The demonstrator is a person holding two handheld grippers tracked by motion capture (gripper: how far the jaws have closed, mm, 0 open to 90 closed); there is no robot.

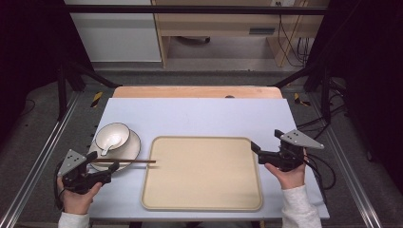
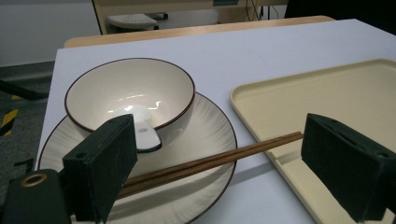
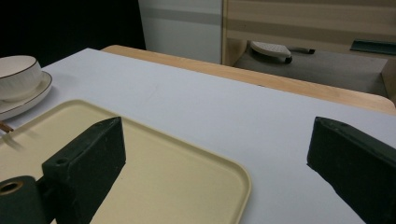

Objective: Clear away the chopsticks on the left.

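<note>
1. Two chopsticks (image 2: pixel 210 158) lie side by side, thick ends on the plate (image 2: pixel 205 128), tips over the tray (image 1: pixel 202 199) edge. A bump from the left gripper (image 1: pixel 110 170) could roll them off, I think.
2. The bowl (image 2: pixel 126 88), with a spoon (image 2: pixel 142 133) inside, sits on the plate and could tip if pushed.
3. Both the left gripper and the right gripper (image 1: pixel 254 147) stand wide apart, holding nothing.
4. I see no words or labels to read.

Left hand-held gripper (image 1: pixel 110 167) — jaws apart, right hand-held gripper (image 1: pixel 255 147) — jaws apart
</note>
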